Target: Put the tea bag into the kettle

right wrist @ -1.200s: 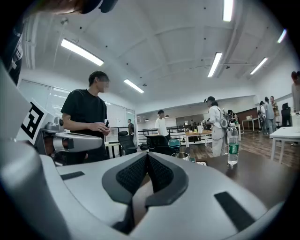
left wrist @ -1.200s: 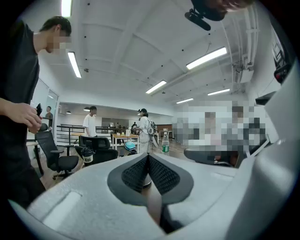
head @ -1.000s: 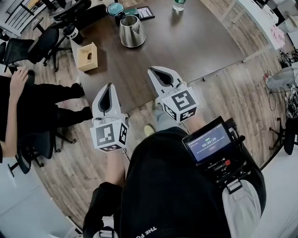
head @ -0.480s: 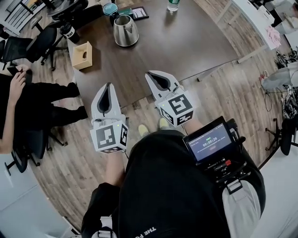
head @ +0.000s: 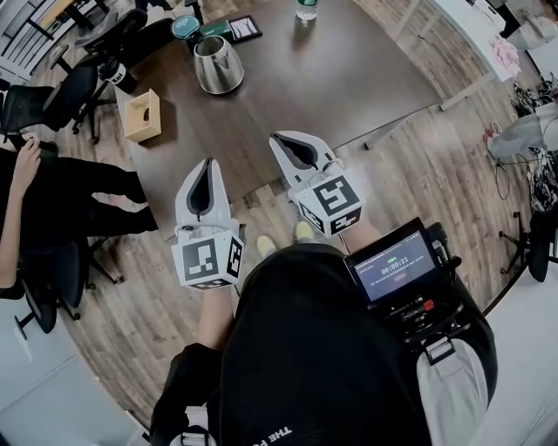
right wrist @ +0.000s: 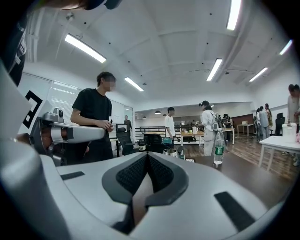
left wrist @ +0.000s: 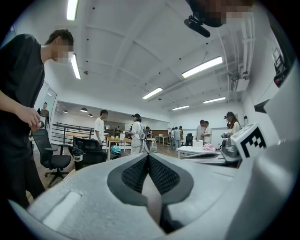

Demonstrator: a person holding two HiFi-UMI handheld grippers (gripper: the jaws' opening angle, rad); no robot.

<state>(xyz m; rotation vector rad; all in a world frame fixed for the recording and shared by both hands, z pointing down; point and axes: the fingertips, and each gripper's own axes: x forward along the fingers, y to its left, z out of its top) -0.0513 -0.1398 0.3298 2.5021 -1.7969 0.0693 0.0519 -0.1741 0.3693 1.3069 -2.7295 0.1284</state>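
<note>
**Both grippers idle short of the table, task not begun**

One dark table (head: pixel 349 78) carries all the task's things and lies ahead of both pairs of jaws. One bystander (head: pixel 52 187) stands off to the left of the left jaws, clear of the work.

There are two grippers. The left gripper (head: pixel 207 170) and the right gripper (head: pixel 288 144) are held low and close to the body. Each has its jaws pressed together with nothing between them, probably because there is nothing yet to carry and the reach has not started.

One steel kettle (head: pixel 217 64) stands upright well ahead of the left jaws, roughly along their line, so the left gripper looks better placed to reach it.

One wooden box (head: pixel 142 115) with a slot in its top sits ahead and to the left of the left jaws. It may hold the tea bags.

One water bottle (head: pixel 306 9) stands far ahead of the right jaws, at the table's far edge.

No tea bag can be made out in any view, and neither gripper holds one.
</note>
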